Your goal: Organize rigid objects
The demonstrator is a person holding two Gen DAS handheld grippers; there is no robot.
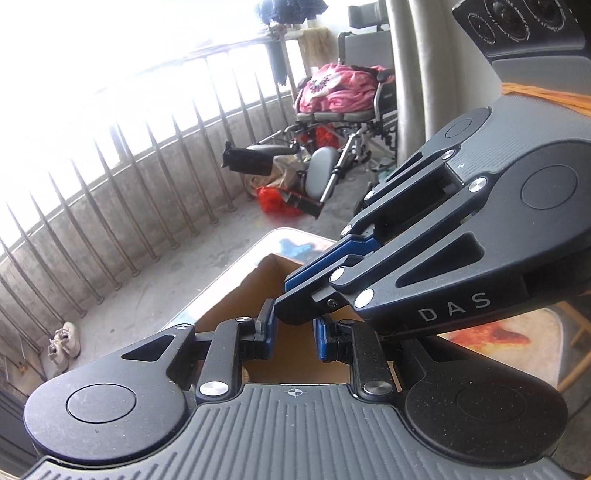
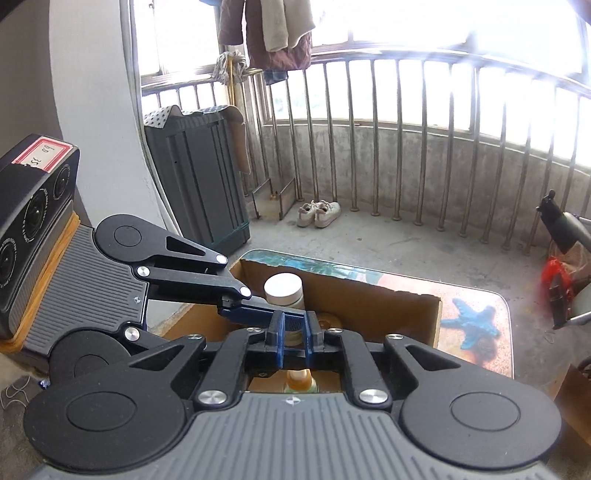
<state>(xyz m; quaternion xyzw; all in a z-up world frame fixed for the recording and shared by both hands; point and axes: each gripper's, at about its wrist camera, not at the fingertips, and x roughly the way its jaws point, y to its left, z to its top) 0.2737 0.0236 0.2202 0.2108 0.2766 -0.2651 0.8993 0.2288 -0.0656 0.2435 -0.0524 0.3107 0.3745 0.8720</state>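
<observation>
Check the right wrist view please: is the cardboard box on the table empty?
No. Inside the cardboard box stand a jar with a white lid and a small bottle of orange liquid.

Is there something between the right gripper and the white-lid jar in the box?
Yes. The left gripper reaches across in front of the right gripper, partly covering the white-lid jar in the cardboard box.

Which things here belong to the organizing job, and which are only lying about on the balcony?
Job:
- cardboard box on the table
- white-lidded jar in the box
- amber bottle in the box
- left gripper, right gripper, both empty

Lying about:
- sneakers
- wheelchair with pink blanket
- hanging clothes
</observation>
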